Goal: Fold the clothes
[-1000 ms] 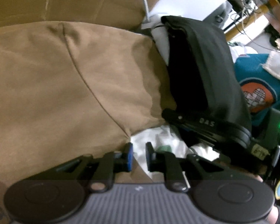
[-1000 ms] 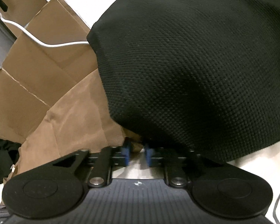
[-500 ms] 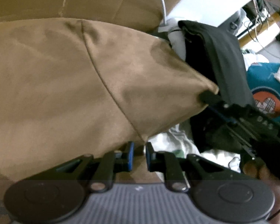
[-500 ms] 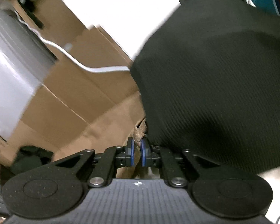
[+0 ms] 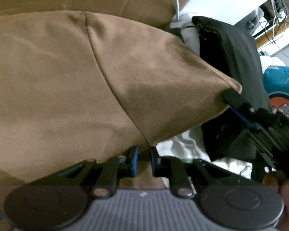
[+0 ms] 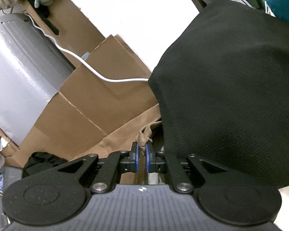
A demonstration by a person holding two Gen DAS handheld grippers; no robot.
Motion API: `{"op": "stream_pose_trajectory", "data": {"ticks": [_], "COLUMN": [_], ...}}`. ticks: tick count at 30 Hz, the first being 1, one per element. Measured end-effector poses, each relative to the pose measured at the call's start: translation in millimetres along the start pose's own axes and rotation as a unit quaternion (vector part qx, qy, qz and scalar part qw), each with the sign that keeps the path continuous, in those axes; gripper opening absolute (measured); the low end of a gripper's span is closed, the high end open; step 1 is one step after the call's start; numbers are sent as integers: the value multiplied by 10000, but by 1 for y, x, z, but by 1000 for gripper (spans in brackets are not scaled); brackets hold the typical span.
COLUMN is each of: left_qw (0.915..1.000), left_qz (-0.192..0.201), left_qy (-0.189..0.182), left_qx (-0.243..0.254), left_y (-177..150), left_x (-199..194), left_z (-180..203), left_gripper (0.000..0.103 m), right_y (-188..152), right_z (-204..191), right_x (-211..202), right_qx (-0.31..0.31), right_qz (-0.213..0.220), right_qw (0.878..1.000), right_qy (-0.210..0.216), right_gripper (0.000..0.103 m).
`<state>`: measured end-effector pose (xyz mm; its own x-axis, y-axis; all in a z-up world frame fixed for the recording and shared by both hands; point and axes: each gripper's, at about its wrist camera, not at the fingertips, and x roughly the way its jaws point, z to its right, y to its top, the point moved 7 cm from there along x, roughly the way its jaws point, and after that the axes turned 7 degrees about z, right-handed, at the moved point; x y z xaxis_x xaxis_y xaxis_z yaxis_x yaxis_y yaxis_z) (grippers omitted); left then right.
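A tan garment fills most of the left wrist view, lifted and stretched. My left gripper is shut on its lower corner, the cloth running down between the blue pads. My right gripper comes in from the right and pinches the garment's other corner. In the right wrist view that gripper is shut on a small tuft of the tan cloth. A folded black garment lies just right of it and shows behind the tan cloth in the left view.
Flattened cardboard boxes stand behind, crossed by a white cable. A grey plastic-wrapped roll is at far left. A teal shirt with an orange print and rumpled white cloth lie to the right and below.
My right gripper has shut on a corner of the tan garment and lifted it, tilting upward. The cloth, which lay slack, is now pulled taut between both grippers. The left gripper has barely moved.
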<state>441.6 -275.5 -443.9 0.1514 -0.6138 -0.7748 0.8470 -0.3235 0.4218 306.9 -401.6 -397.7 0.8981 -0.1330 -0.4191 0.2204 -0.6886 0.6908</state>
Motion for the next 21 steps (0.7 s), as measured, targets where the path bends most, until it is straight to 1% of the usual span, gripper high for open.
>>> {"op": "stream_pose_trajectory", "data": {"ticks": [5, 7, 9, 14, 16, 21], "left_qw": [9999, 10000, 10000, 9996, 9996, 9997], "left_qz": [-19, 33, 52, 52, 52, 67], "left_qy": [-20, 15, 23, -71, -28, 62], "left_qx": [-107, -60, -55, -286, -283, -238], "left_y": [0, -2, -3, -4, -4, -4], "left_x": [1, 1, 0, -1, 0, -1], "left_z": [-5, -4, -3, -10, -9, -8], "left_gripper": [14, 14, 14, 13, 13, 13], "right_y": [-1, -4, -6, -13, -15, -17], "right_z": [-6, -17, -22, -40, -46, -50], "right_x": [2, 2, 2, -2, -3, -6], "right_qx": [-82, -325, -409, -732, -888, -974], "right_qz": [-43, -47, -60, -116, -147, -278], "right_qw": [9998, 9991, 9984, 9951, 9931, 9905], "right_qy": [151, 286, 377, 657, 746, 932], "right_gripper": [7, 7, 8, 7, 7, 7]}}
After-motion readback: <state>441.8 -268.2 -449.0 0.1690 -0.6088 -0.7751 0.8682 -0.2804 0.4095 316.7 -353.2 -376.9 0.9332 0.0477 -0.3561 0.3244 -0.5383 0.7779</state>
